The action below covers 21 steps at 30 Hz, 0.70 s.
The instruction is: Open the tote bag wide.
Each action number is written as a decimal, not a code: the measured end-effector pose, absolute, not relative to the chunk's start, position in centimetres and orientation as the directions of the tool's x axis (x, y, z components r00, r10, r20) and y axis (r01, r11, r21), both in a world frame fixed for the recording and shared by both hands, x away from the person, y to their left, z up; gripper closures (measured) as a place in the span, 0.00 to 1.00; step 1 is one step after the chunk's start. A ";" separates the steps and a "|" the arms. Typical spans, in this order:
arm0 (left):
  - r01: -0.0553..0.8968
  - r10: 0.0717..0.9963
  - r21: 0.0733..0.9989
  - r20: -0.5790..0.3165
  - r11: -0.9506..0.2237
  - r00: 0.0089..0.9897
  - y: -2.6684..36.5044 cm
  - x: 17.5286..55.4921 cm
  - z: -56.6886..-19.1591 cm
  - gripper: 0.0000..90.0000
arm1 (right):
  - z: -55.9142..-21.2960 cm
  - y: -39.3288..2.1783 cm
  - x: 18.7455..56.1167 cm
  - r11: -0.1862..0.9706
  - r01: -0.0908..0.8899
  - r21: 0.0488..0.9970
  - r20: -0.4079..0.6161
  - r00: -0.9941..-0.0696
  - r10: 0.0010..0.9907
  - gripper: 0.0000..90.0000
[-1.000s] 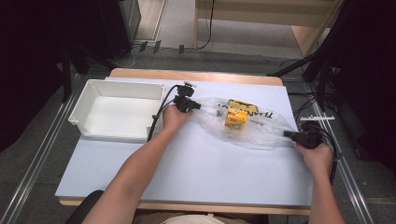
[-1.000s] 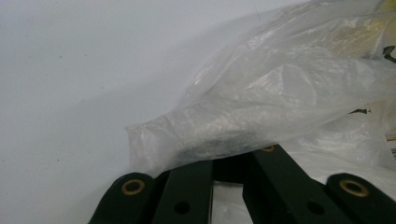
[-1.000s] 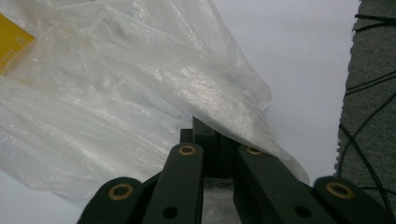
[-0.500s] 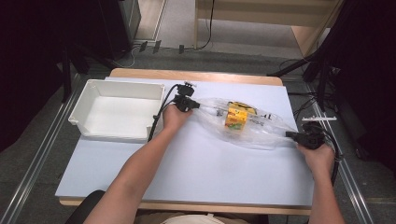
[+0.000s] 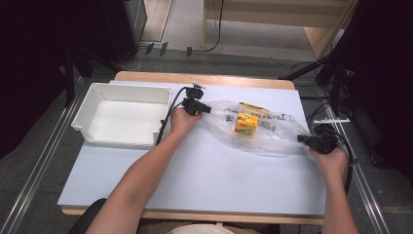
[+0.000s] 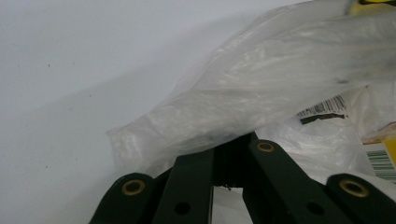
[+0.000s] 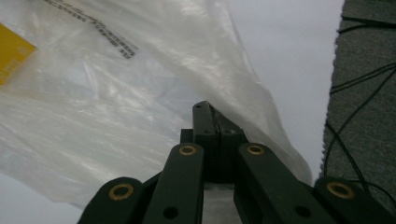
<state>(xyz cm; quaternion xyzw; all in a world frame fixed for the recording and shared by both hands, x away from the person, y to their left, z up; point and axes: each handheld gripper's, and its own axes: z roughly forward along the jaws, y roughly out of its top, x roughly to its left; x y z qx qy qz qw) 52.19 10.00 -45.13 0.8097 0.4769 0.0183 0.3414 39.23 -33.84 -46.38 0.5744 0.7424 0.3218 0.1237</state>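
A clear plastic bag (image 5: 263,136) lies stretched across the pale blue table (image 5: 195,175), with a yellow box (image 5: 246,123) inside it. My left gripper (image 5: 208,109) is shut on the bag's left end. In the left gripper view the film (image 6: 261,93) drapes over the closed jaw tips (image 6: 233,142). My right gripper (image 5: 302,139) is shut on the bag's right end, close to the table's right edge. In the right gripper view its jaws (image 7: 208,119) meet on the bag's edge (image 7: 116,107), and a corner of the yellow box (image 7: 11,56) shows at far left.
An empty white tray (image 5: 126,92) stands at the table's left, just beside the left hand. Black cables (image 7: 359,93) lie on the grey floor past the right table edge. Open table surface lies in front of the bag.
The yellow box has settled slightly inside the bag. Both hands stay about where they were, still gripping the bag's ends.
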 end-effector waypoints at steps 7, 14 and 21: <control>0.732 0.758 0.600 -0.300 -0.322 0.579 10.4 51.5 -43.3 1.00 | -44.7 -32.8 38.9 0.158 0.752 0.640 0.179 -0.346 0.921 1.00; 0.720 0.743 0.604 -0.297 -0.340 0.600 10.2 51.0 -42.2 1.00 | -43.6 -31.4 38.9 0.170 0.737 0.654 0.188 -0.376 0.907 1.00; 0.709 0.710 0.621 -0.328 -0.335 0.623 10.0 50.6 -41.4 1.00 | -43.3 -30.0 39.1 0.203 0.735 0.647 0.177 -0.404 0.898 1.00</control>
